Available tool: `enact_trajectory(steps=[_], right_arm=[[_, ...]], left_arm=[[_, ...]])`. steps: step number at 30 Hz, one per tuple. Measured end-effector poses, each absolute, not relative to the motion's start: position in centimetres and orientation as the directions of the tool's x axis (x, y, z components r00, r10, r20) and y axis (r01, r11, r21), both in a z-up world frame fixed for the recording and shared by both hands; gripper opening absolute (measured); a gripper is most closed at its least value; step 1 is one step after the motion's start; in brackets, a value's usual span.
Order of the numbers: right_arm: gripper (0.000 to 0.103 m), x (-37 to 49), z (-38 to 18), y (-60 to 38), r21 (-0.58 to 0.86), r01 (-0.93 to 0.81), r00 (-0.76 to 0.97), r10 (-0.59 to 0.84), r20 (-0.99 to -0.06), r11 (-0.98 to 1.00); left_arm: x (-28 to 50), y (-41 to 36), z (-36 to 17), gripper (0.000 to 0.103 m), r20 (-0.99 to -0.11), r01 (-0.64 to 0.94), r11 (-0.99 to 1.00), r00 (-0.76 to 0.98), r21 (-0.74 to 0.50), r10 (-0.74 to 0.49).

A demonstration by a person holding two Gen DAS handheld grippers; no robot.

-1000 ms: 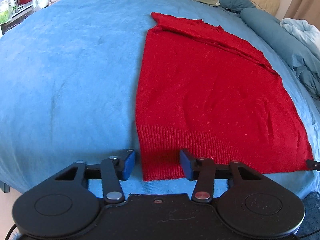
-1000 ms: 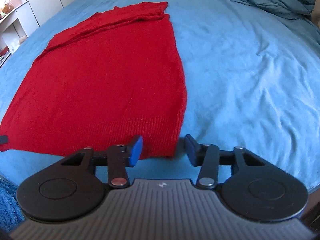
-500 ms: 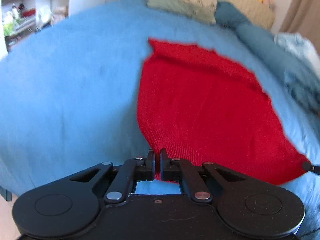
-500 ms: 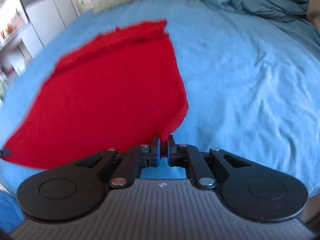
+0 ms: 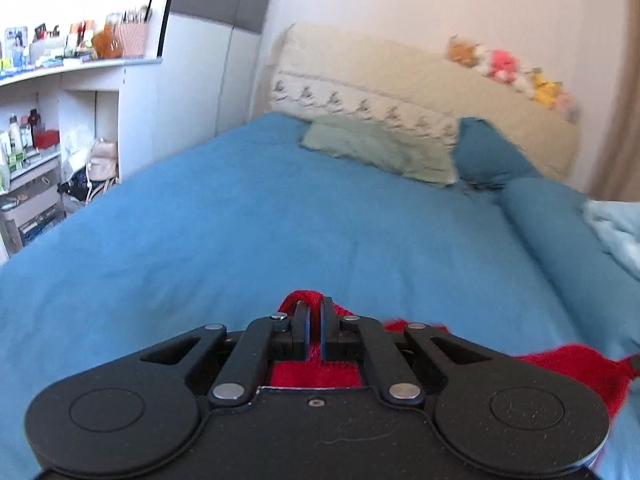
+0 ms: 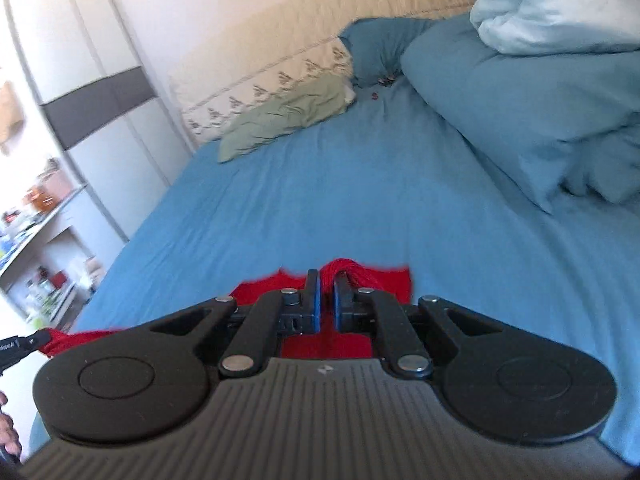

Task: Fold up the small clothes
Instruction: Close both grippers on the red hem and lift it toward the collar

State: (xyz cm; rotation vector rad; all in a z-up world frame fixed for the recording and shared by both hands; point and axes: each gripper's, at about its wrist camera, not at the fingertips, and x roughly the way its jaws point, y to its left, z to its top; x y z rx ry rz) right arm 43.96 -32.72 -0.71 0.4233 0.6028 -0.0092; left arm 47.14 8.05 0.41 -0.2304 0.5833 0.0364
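Note:
A red knitted sweater (image 5: 560,364) is lifted off the blue bed (image 5: 248,224) by its hem. My left gripper (image 5: 314,312) is shut on one hem corner; red knit bunches between the pads. My right gripper (image 6: 327,284) is shut on the other hem corner of the sweater (image 6: 384,280). Most of the sweater hangs below both grippers, hidden by their bodies. The other gripper's tip shows at the left edge of the right wrist view (image 6: 16,346).
A green pillow (image 5: 380,148) and a dark blue pillow (image 5: 492,156) lie at the headboard (image 5: 440,80). A rolled blue duvet (image 6: 520,100) with a pale blanket (image 6: 560,4) lies along the bed's right side. Shelves (image 5: 36,128) and a wardrobe (image 5: 200,60) stand left of the bed.
Both grippers closed on the sweater's hem corners and lifted it up and forward. The sweater no longer lies flat on the bed; both cameras now look toward the headboard.

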Motion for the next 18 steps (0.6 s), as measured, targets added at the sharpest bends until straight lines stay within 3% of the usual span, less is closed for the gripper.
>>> enact_trajectory(steps=[6, 11, 12, 14, 15, 16, 18], right_arm=[[0.021, 57.1, -10.6, -31.9, 0.345, 0.175, 0.788, 0.078, -0.61, 0.922], [0.021, 60.5, -14.3, -32.9, 0.334, 0.192, 0.786, 0.059, -0.615, 0.923], [0.022, 61.0, -14.3, -33.0, 0.326, 0.181, 0.784, 0.064, -0.618, 0.928], [0.028, 60.9, -13.9, -33.0, 0.298, 0.179, 0.788, 0.045, -0.614, 0.938], [0.046, 60.1, -13.6, -32.7, 0.28, 0.177, 0.791, 0.034, -0.611, 0.944], [0.079, 59.5, -13.0, -32.5, 0.259, 0.174, 0.794, 0.02, -0.608, 0.95], [0.098, 56.8, -11.5, -31.7, 0.23, 0.144, 0.831, 0.008, -0.556, 0.963]], left_arm=[[59.4, 6.7, -10.4, 0.004, -0.668, -0.232, 0.954, 0.742, -0.192, 0.046], [62.4, 7.1, -13.5, 0.005, -0.707, -0.229, 0.96, 0.705, -0.159, 0.051], [62.5, 7.3, -13.3, 0.008, -0.71, -0.221, 0.961, 0.703, -0.169, 0.037], [62.2, 8.0, -12.6, 0.034, -0.708, -0.218, 0.955, 0.706, -0.199, 0.013], [61.5, 8.1, -11.8, 0.063, -0.699, -0.215, 0.957, 0.715, -0.195, 0.018], [60.6, 8.0, -10.8, 0.08, -0.681, -0.213, 0.961, 0.732, -0.177, 0.037], [57.9, 7.2, -8.6, 0.089, -0.643, -0.174, 0.981, 0.762, -0.086, 0.078]])
